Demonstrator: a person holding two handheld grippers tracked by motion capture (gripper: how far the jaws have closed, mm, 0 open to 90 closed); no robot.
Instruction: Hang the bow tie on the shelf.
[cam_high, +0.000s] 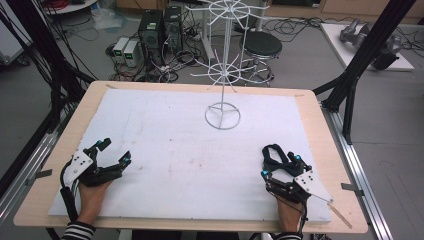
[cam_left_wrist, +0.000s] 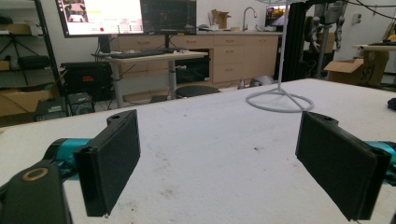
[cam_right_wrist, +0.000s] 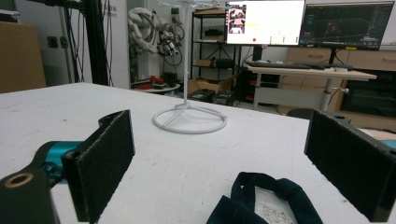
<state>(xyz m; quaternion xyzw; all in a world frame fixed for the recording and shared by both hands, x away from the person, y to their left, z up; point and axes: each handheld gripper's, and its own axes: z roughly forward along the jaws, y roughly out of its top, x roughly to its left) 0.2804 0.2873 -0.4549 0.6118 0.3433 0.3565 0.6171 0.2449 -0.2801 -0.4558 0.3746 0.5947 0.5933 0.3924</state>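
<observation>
Presently, right tool (cam_high: 281, 166): jaws apart, hovering over dark navy fabric strap (cam_high: 274, 156), nothing clamped.
Strap: lay on white-covered bench (cam_high: 190, 150), near right edge.
Left tool (cam_high: 114, 151): jaws apart, empty.
Background: white wire rack stand (cam_high: 223, 116).

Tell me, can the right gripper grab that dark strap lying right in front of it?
Probably yes. The right gripper is open, and the dark strap lies on the white mat just ahead, low between its fingers. Nothing stands between them.
</observation>
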